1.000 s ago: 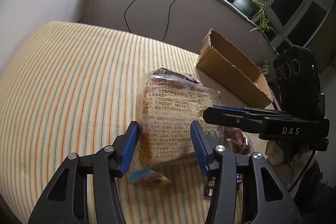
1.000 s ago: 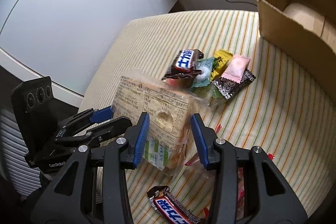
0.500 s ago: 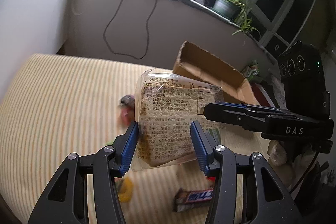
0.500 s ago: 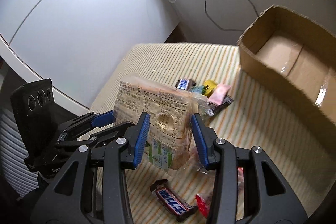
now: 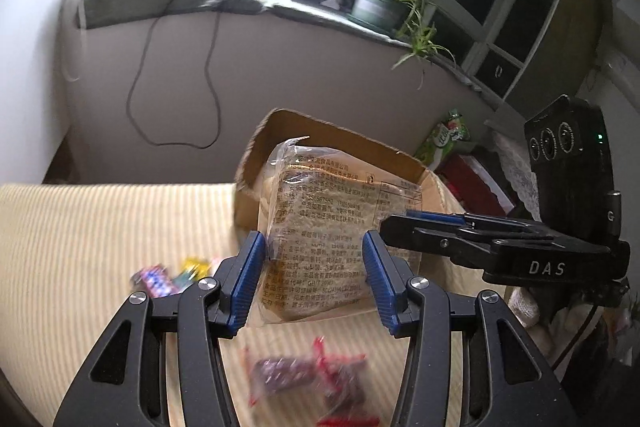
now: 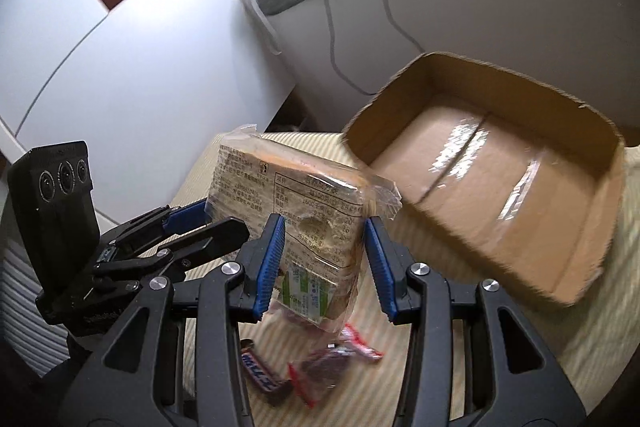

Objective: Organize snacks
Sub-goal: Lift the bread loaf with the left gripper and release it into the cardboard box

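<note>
Both tongs, left tongs (image 5: 314,281) and right tongs (image 6: 325,263), clamped on bread bag (image 6: 304,211) above empty cardboard box (image 6: 500,163); wrapped sweets (image 6: 332,367) yet to collect.

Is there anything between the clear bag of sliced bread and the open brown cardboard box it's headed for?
Nothing visible. The clear bag of sliced bread hangs above the striped cloth beside the open brown cardboard box, whose floor looks bare.

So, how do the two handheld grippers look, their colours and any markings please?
Both are black plastic with ribbed blue pads on the fingers and silver screws at the joints. The left gripper and the right gripper each carry a black three-lens camera block. The right one shows white letters "DAS".
</note>
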